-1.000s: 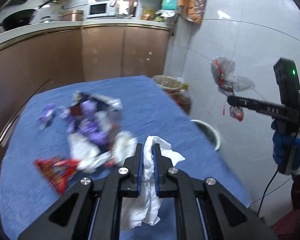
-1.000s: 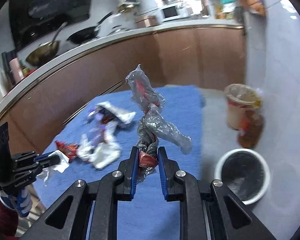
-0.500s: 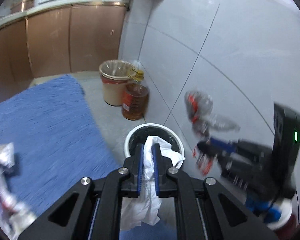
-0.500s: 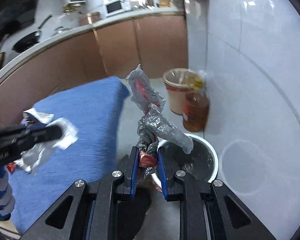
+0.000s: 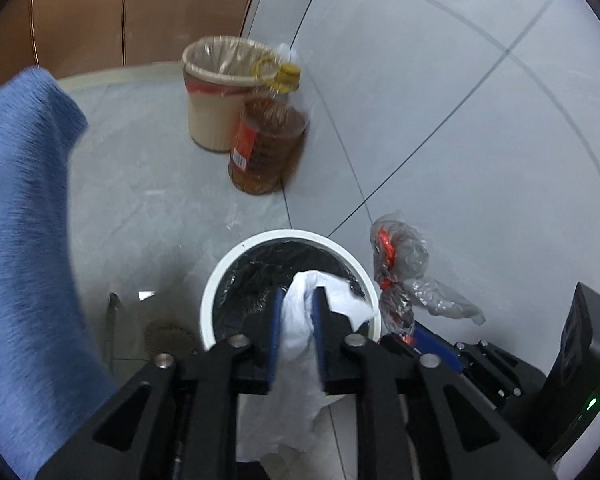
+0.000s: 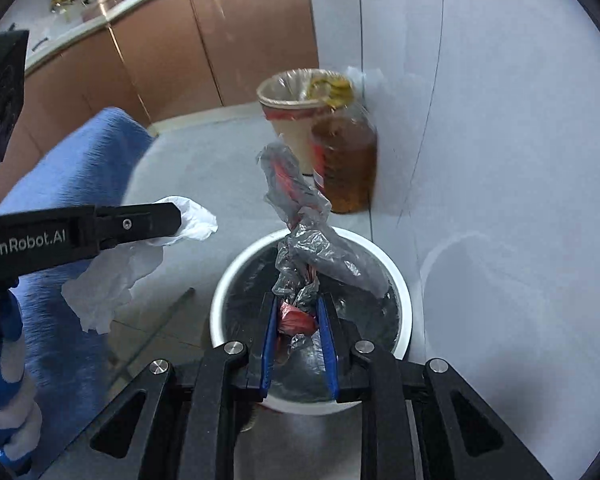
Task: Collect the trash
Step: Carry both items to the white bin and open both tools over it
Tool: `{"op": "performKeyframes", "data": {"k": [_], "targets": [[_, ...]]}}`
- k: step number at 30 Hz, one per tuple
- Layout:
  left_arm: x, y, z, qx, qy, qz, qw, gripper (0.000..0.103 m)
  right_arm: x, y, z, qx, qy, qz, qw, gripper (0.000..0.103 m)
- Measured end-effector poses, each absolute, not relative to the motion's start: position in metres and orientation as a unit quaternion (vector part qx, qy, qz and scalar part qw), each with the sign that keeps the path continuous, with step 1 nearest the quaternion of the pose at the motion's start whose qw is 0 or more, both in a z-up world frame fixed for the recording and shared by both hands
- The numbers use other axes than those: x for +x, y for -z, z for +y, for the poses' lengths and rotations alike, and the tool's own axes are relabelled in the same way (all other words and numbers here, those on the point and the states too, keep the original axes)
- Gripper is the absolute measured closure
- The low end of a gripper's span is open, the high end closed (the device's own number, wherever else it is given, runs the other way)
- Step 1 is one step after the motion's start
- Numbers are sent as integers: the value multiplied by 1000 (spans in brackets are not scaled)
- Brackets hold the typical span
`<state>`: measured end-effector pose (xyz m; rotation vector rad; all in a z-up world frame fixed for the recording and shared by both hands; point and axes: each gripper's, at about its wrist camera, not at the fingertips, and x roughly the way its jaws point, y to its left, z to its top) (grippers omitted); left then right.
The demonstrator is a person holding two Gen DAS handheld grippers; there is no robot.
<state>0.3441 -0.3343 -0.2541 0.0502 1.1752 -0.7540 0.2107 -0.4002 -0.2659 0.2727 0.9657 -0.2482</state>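
Note:
My left gripper [image 5: 296,300] is shut on a crumpled white tissue [image 5: 300,344] and holds it over the near rim of a white trash bin [image 5: 224,276] lined with a black bag. My right gripper [image 6: 298,304] is shut on a twisted clear plastic wrapper with red print [image 6: 300,240], right above the same bin [image 6: 400,280]. In the right wrist view the left gripper [image 6: 176,220] and its tissue [image 6: 116,272] are left of the bin. In the left wrist view the wrapper [image 5: 400,264] is at the bin's right edge.
A beige waste basket [image 5: 212,92] with a clear liner and a bottle of amber oil [image 5: 264,148] stand on the floor by the tiled wall. The blue cloth-covered table [image 5: 20,240] is at the left. Brown kitchen cabinets [image 6: 240,40] are behind.
Both grippers have swung from over the blue table to the right and down. They now hold the tissue and the wrapper over the white bin.

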Motion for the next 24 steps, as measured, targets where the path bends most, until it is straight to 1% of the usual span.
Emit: {"op": "performKeyframes", "data": {"k": [1, 2, 3, 5, 8, 12, 17, 24], "targets": [[347, 259, -337, 20, 346, 545, 764, 70, 215, 269, -404, 130, 122, 465, 867, 83], [351, 265, -340, 17, 342, 549, 763, 66, 218, 275, -407, 128, 128, 469, 865, 81], [353, 268, -341, 15, 340, 550, 763, 59, 220, 278, -409, 126, 135, 471, 863, 76], [362, 275, -345, 5, 339, 552, 762, 58, 221, 287, -416, 130, 145, 474, 859, 70], [362, 271, -340, -10, 341, 546, 765, 58, 215, 291, -422, 138, 158, 475, 854, 70], [348, 243, -326, -16, 345, 515, 784, 58, 208, 281, -420, 148, 160, 466, 858, 70], [314, 189, -291, -12, 348, 459, 817, 58, 189, 243, -403, 154, 153, 429, 877, 70], [253, 129, -227, -2, 349, 400, 847, 57, 154, 173, -360, 132, 133, 377, 907, 66]]}}
